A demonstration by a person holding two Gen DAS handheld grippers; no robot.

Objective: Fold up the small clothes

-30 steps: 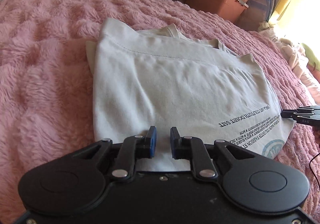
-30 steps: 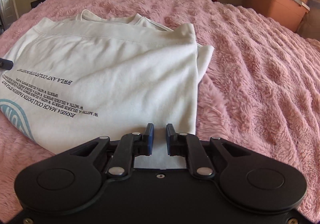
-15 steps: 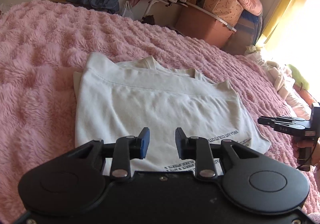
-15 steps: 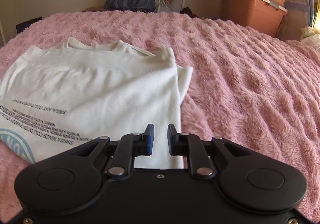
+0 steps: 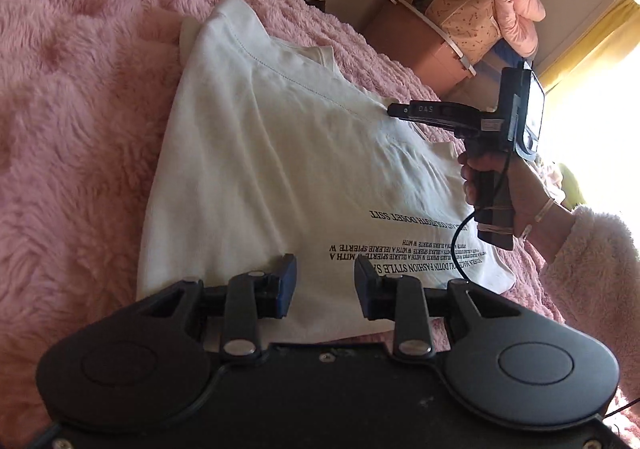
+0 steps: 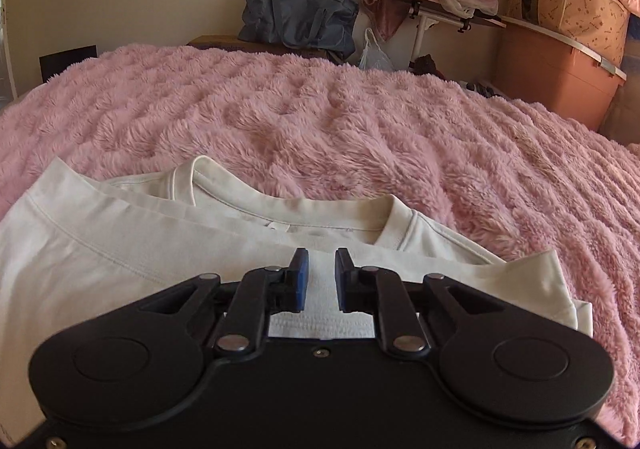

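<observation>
A white T-shirt (image 5: 288, 153) with black print lies folded on the pink fluffy blanket (image 5: 72, 121). My left gripper (image 5: 325, 281) is open and empty above the shirt's near edge. My right gripper (image 6: 320, 276) hovers over the shirt (image 6: 100, 249) near its collar, jaws a small gap apart with nothing between them. In the left wrist view the right gripper (image 5: 394, 109) reaches over the shirt's far hem, held by a hand in a pink sleeve.
The pink blanket (image 6: 320, 121) covers the whole bed. Beyond the bed stand a blue bag (image 6: 298, 19), a small folding table (image 6: 448, 15) with clothes, and an orange storage box (image 6: 556, 77) topped with bedding. A bright window is at right.
The right gripper has moved forward from the shirt's side edge to the collar end. The left gripper has opened wider and shifted closer along the shirt's near edge.
</observation>
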